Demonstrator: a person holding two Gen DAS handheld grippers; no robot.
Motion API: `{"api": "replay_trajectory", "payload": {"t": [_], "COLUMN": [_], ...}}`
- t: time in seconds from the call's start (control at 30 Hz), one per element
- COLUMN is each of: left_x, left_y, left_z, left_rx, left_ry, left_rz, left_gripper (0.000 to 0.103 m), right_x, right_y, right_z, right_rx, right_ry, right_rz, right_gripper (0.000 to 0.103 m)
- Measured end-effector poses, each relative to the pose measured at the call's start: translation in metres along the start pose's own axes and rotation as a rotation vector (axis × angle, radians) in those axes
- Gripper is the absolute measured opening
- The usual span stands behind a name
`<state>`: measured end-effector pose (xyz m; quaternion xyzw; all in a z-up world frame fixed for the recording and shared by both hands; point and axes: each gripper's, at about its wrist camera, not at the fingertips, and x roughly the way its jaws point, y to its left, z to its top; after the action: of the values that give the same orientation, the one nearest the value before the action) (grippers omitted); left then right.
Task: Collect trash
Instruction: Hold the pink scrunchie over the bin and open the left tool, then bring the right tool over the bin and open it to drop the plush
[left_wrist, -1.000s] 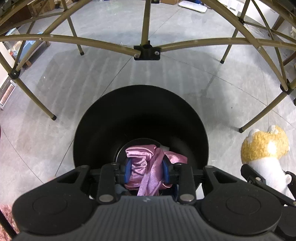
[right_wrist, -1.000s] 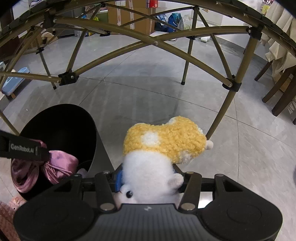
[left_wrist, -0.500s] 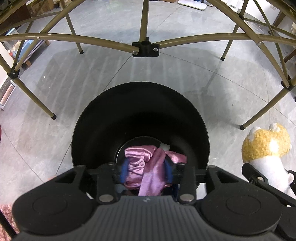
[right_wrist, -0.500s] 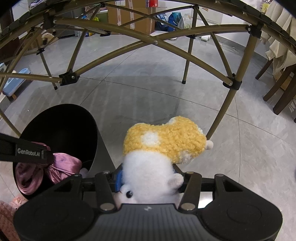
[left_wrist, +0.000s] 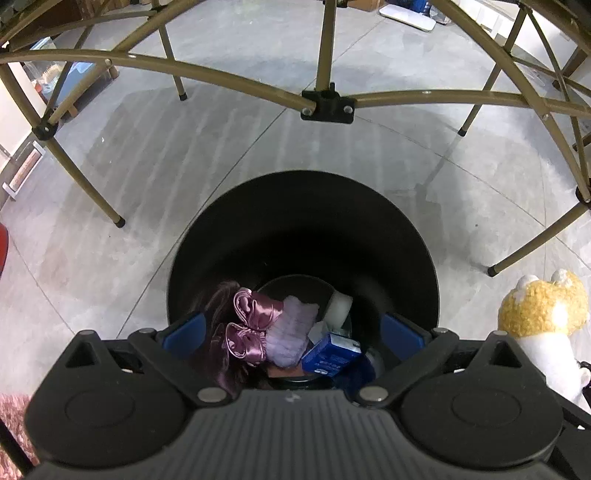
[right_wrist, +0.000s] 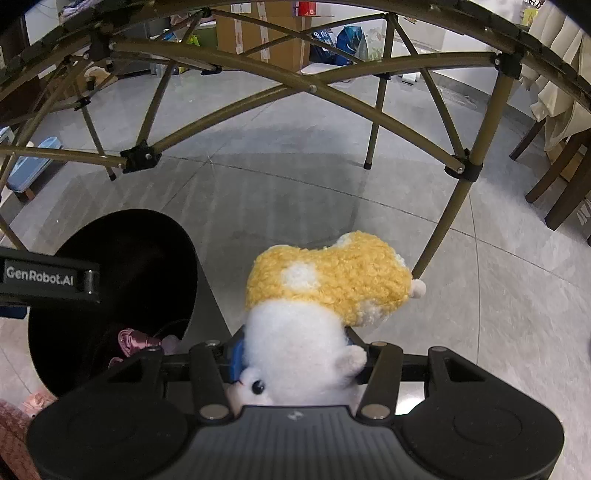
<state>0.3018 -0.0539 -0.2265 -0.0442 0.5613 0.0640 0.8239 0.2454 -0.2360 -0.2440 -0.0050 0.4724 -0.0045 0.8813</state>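
Note:
A black round bin (left_wrist: 303, 206) stands on the grey floor; it also shows in the right wrist view (right_wrist: 122, 236). My left gripper (left_wrist: 295, 334) is open right above its mouth, blue pads wide apart. A pink satin cloth (left_wrist: 251, 325) lies inside the bin with a blue carton (left_wrist: 330, 356) and pale trash. The cloth also shows in the right wrist view (right_wrist: 135, 339). My right gripper (right_wrist: 295, 360) is shut on a yellow-and-white plush toy (right_wrist: 325, 291), held to the right of the bin. The toy also shows in the left wrist view (left_wrist: 543, 314).
Olive metal frame legs and cross bars (left_wrist: 325, 99) arch over and stand around the bin. Wooden chair legs (right_wrist: 554, 177) are at the far right. Boxes and bags (right_wrist: 266, 40) sit along the back wall. A pinkish rug edge (left_wrist: 14, 410) lies at the lower left.
My left gripper has opened and let go of the pink cloth, which has dropped into the bin. The right gripper still holds the plush toy in about the same place.

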Motion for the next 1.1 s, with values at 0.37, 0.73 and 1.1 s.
{"api": "replay_trajectory", "payload": {"t": [0.37, 0.73, 1.1], "left_x": [-0.017, -0.026, -0.031], "left_y": [0.025, 0.063, 0.102], "left_z": [0.006, 0.005, 0.000], "left_rx": [0.014, -0.015, -0.055], "left_ry": [-0.072, -0.091, -0.094], "left_rz": [0.016, 0.035, 0.064], "left_gripper": [0.103, 0.103, 0.103], "right_x": [-0.020, -0.031, -0.027], "right_y": [0.025, 0.066, 0.112], "right_z": [0.009, 0.017, 0.019], "right_rx": [-0.047, -0.115, -0.190], "right_ry": [-0.058, -0.082, -0.065], "right_rz": [0.029, 0.083, 0.130], "right_gripper": [0.050, 0.050, 0.050]}}
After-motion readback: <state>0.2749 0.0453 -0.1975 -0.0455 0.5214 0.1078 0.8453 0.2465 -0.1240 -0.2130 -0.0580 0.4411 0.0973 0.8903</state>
